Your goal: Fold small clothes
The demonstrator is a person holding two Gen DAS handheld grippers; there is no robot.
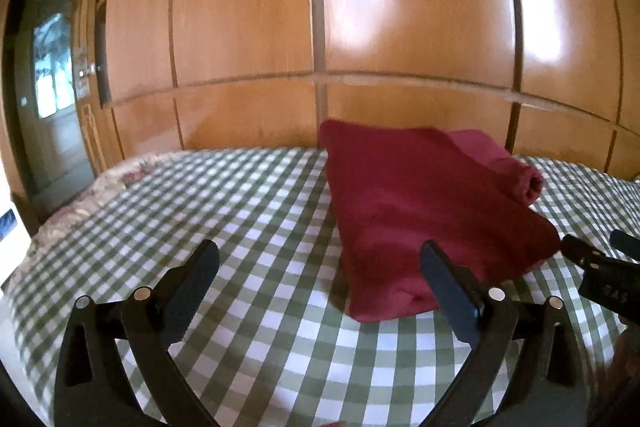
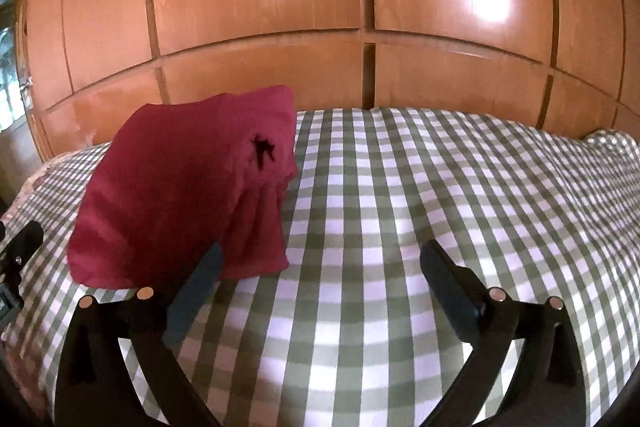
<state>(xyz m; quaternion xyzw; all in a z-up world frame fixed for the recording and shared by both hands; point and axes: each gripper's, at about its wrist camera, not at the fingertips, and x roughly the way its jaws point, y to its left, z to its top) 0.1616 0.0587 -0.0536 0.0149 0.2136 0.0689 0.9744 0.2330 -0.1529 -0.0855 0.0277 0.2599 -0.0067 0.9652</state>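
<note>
Garment (image 1: 424, 211) lay folded on the bed (image 1: 260, 227); left gripper (image 1: 320, 267) and right gripper (image 2: 320, 267) were both released, holding nothing. Best next: square the edges, press flat.

The garment (image 1: 424, 211) lay on the bed (image 1: 256, 227) (before the wardrobe (image 1: 248, 27)), between both grippers.

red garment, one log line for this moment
red garment folded on checked sheet | left gripper open | right gripper open
</note>
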